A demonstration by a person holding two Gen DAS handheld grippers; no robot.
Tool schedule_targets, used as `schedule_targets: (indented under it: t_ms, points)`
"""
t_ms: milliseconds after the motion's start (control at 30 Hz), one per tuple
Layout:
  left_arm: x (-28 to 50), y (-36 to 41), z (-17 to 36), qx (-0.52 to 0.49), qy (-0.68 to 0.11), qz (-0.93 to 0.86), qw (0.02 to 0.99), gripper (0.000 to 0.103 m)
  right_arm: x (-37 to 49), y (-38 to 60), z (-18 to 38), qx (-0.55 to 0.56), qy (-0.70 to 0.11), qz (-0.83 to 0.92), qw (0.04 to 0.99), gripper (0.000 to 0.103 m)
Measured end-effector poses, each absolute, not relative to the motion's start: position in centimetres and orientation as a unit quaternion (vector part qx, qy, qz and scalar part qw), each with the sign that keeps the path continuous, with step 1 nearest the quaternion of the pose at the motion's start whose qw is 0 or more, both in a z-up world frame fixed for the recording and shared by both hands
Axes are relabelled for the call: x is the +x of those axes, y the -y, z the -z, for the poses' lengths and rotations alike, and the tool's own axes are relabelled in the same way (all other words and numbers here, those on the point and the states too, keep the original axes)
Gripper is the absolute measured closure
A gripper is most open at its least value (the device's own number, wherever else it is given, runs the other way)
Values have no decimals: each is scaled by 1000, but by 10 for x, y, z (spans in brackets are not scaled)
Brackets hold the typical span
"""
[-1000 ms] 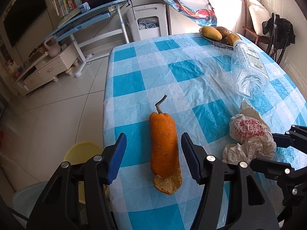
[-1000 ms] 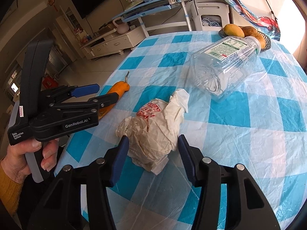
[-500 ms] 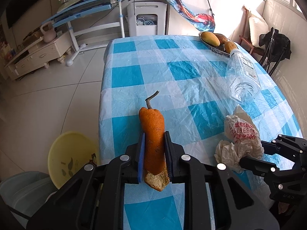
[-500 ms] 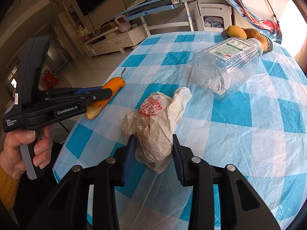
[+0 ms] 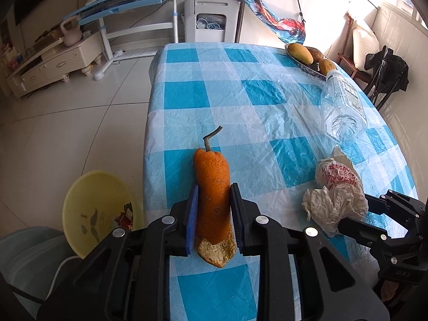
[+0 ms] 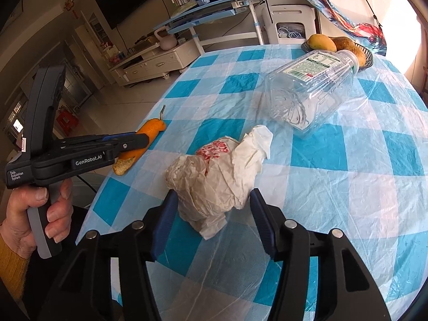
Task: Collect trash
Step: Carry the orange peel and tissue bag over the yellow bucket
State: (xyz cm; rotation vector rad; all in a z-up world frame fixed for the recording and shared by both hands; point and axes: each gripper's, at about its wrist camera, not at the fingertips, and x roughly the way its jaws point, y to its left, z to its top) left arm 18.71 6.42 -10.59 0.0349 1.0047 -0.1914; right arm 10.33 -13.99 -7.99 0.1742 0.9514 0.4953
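Since a second ago the left gripper [image 5: 214, 214] has closed from a wide straddle onto the orange peel [image 5: 214, 200], and its jaws have just eased a little wider with the peel still pinched between them; the right gripper [image 6: 211, 222] closed in on the crumpled wrapper [image 6: 214, 182] and has just been opening again. Left wrist view, items on the checked tablecloth [image 5: 240, 107]: one orange peel with one dry stem, lying near the table's left edge, both pads pressed to its flanks, torn pale end poking out below the fingers; one crumpled wrapper with red print, just right of it, partly covered by the right gripper's dark fingers; one clear plastic bottle [image 5: 342, 107] on its side; one fruit dish [image 5: 307, 65] at the far edge, its fruit count uncertain because the bottle neck overlaps it. On the floor: one yellow basin [image 5: 96, 211] holding scraps, one pale bin [image 5: 26, 256] cut off at the frame corner. Right wrist view: one wrapper sitting between the two blue-padded fingers, which stand partly open; narrow gaps show at both pads, no pinch evident. One bottle beyond it, well apart. One peel at far left, mostly hidden behind the left gripper, which a hand [image 6: 34, 214] grasps by the handle.
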Motion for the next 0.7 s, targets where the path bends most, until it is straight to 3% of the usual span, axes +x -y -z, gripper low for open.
schedule_targets:
  t_ms: [100,233,267,333,500,700]
  points:
    - [186,-63,105,17,-479,95,872,81,102,139,79,78,-450,-241,856,69]
    - [185,-65,101,17,-473,94,876,81,101,136,77,74,-446,-243,858,70]
    - [185,-65,101,17,-474,93,875,81,102,137,78,78,-449,-244,856,67]
    - [186,-64,103,20,-478,91,873,81,103,138,78,85,-448,-240,857,43]
    - [186,-64,104,21,-479,90,873,81,97,137,66,100,-418,-275,860,50]
    - [188,-64,105,19,-479,87,873,81,88,118,54,79,-395,-326,855,49]
